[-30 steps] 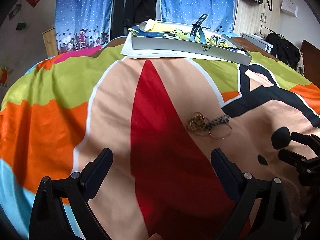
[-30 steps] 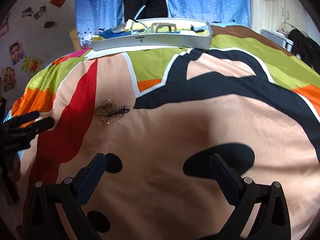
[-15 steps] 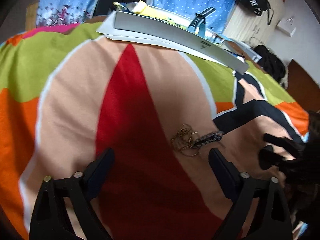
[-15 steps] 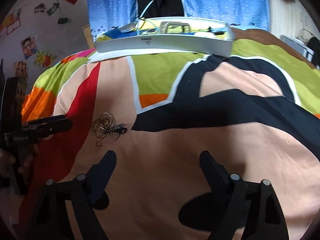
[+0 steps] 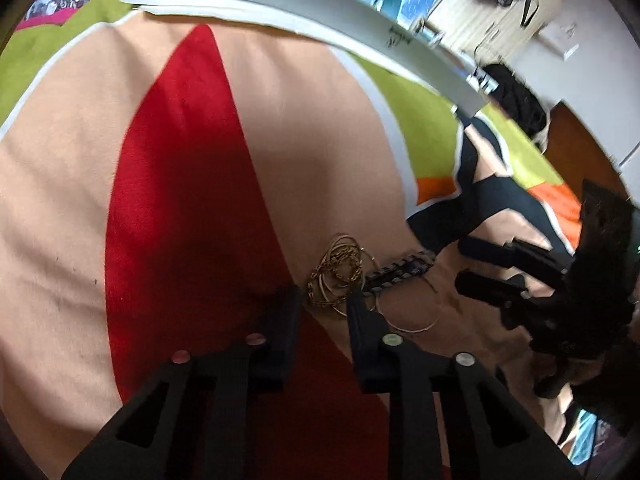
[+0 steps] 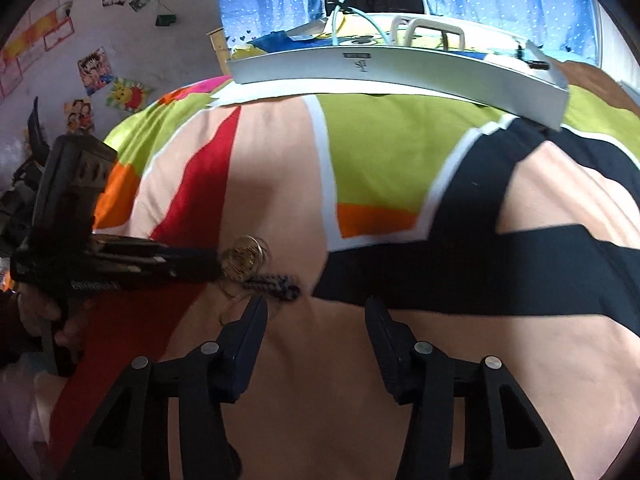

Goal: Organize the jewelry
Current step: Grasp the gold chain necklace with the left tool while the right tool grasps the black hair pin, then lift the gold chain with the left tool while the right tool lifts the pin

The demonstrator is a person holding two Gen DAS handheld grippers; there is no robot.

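- The gold chain tangle (image 5: 338,270) lies on the colourful bedspread (image 5: 300,140), with a dark braided bracelet (image 5: 400,271) touching it.
- The left claw (image 5: 324,300) has its jaws narrowed around the tangle's near edge; whether it grips, I cannot tell.
- The right claw (image 6: 316,312) is spread wide, just beside the bracelet.
- Beyond the tangle, a grey tray (image 6: 400,70) holds a pale handle-shaped thing and some cords.

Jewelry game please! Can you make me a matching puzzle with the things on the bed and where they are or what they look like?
Things:
1. gold chain tangle
2. dark beaded bracelet
3. white tray
4. right tool

Clues:
A. far end of the bed
B. open, touching nothing
C. between the left tool's tips
D. just right of the gold pile, in the left view

Pairs: 1-C, 2-D, 3-A, 4-B
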